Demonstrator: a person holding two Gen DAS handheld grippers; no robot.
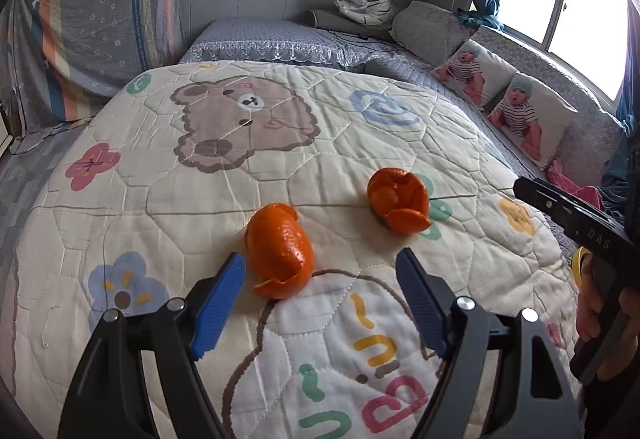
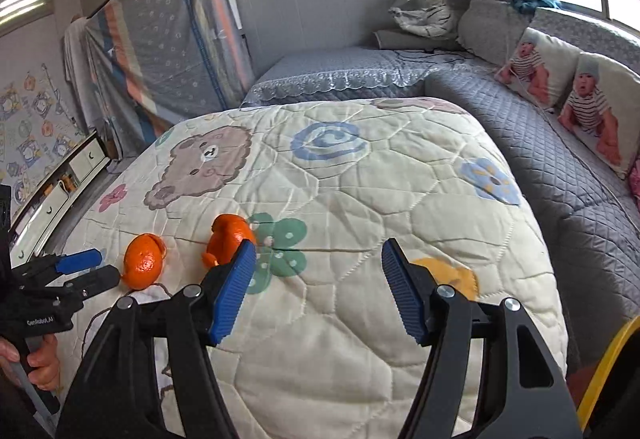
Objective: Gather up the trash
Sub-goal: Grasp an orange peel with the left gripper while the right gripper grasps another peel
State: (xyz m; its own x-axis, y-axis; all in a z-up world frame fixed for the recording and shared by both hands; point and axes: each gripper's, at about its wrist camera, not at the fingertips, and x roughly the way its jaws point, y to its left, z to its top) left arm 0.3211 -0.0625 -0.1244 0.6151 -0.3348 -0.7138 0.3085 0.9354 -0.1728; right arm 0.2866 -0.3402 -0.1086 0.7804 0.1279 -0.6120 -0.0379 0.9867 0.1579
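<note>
Orange peels lie on the cartoon-bear quilt — two curled pieces, apart from each other. In the left wrist view the near peel sits just ahead of the left gripper, closer to its left finger than to its right, with nothing between the spread blue pads. The far peel rests further out and to the right, on a green flower print. The right gripper hangs released over bare quilt, jaws wide and empty; its left pad overlaps the far peel in that view — whether it touches cannot be told. The near peel shows to the left there, just beside the tips of the left gripper. Baby-print pillows line the grey sofa beyond.
</note>
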